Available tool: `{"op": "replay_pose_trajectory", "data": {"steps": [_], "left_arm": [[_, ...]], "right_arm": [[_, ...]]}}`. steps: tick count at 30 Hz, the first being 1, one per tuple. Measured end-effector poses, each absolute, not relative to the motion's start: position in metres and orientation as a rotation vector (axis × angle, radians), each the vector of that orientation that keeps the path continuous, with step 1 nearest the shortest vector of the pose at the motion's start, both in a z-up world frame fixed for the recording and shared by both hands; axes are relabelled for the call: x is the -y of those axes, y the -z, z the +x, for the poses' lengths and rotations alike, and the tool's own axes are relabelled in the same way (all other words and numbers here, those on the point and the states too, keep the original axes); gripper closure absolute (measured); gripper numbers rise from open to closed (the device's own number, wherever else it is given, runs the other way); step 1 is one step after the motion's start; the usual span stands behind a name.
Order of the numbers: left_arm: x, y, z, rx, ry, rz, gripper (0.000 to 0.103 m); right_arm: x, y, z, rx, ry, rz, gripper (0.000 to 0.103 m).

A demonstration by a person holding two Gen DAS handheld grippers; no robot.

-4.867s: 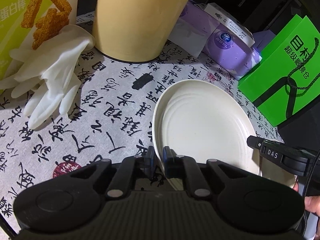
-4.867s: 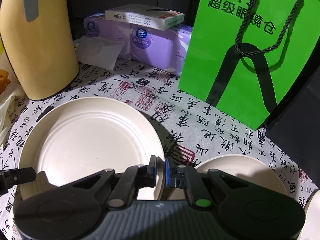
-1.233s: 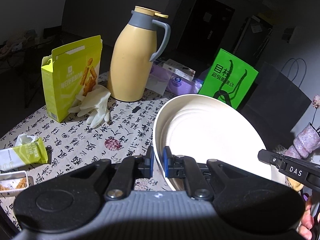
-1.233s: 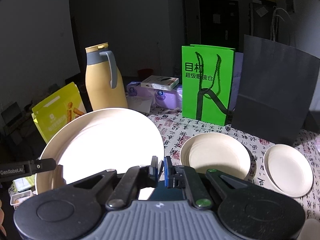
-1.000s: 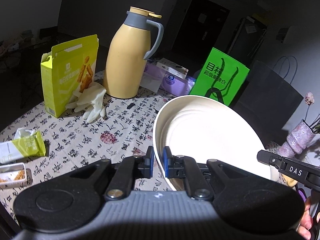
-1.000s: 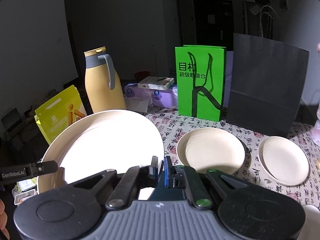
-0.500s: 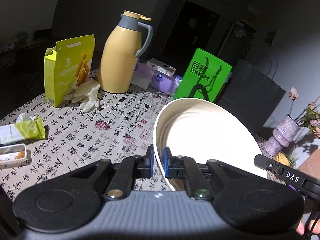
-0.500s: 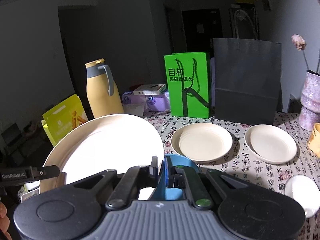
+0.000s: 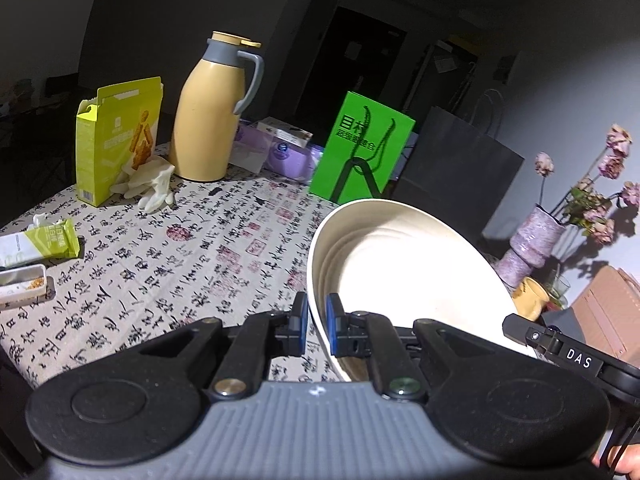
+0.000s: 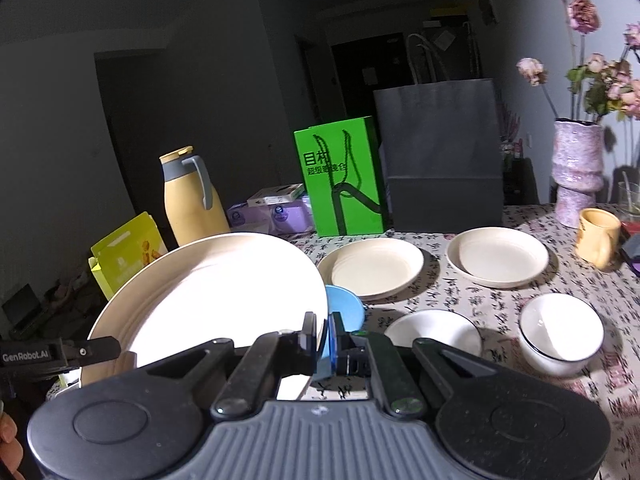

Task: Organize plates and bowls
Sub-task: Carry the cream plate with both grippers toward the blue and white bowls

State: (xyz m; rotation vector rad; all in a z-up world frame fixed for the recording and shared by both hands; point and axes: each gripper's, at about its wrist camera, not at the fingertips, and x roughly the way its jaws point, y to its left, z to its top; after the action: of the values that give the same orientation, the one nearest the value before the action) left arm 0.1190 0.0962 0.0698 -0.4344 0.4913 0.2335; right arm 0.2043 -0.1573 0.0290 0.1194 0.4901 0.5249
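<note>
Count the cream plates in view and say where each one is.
3. The big plate is held up by both claws; one plate lies before the green bag; one before the dark bag. More may be hidden.

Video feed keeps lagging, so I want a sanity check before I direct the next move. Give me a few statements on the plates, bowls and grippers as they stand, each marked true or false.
1. Both grippers are clamped on the rim of the same large cream plate, the left gripper on one edge and the right gripper on the opposite one. True.
2. The large plate lies flat on the tablecloth. False: it is held up, tilted, above the table.
3. Two smaller cream plates sit side by side on the table in front of the green bag and the dark bag. True.
4. The blue bowl is stacked inside a white bowl. False: it sits apart, beside the white bowls.
5. The yellow mug lies tipped over. False: it stands upright near the vase.
</note>
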Motion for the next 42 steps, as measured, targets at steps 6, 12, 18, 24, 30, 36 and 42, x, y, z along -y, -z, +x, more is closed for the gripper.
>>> {"op": "replay_pose_trajectory", "data": {"steps": [6, 12, 18, 24, 30, 36, 42], "left_arm": [[-0.078, -0.07, 0.105, -0.489, -0.21, -0.42, 0.093], [-0.06, -0.069, 0.104, -0.493, -0.162, -0.411, 0.093], [-0.041, -0.059, 0.111, -0.525, -0.116, -0.406, 0.093], [-0.028, -0.05, 0.114, -0.553, -0.09, -0.397, 0.093], [-0.016, -0.045, 0.119, -0.572, -0.075, -0.376, 0.093], [-0.007, -0.036, 0.124, -0.6, -0.068, -0.358, 0.093], [0.001, -0.026, 0.129, -0.629, -0.057, -0.346, 0.093]], "right_arm": [[0.181, -0.025, 0.184, -0.472, -0.505, 0.17, 0.097], [0.205, -0.02, 0.165, -0.455, -0.464, 0.202, 0.097], [0.23, -0.02, 0.156, -0.433, -0.418, 0.221, 0.097], [0.246, -0.011, 0.152, -0.439, -0.394, 0.231, 0.097], [0.258, -0.001, 0.15, -0.445, -0.373, 0.248, 0.097], [0.267, 0.009, 0.147, -0.454, -0.355, 0.248, 0.097], [0.277, 0.021, 0.147, -0.472, -0.345, 0.26, 0.097]]}}
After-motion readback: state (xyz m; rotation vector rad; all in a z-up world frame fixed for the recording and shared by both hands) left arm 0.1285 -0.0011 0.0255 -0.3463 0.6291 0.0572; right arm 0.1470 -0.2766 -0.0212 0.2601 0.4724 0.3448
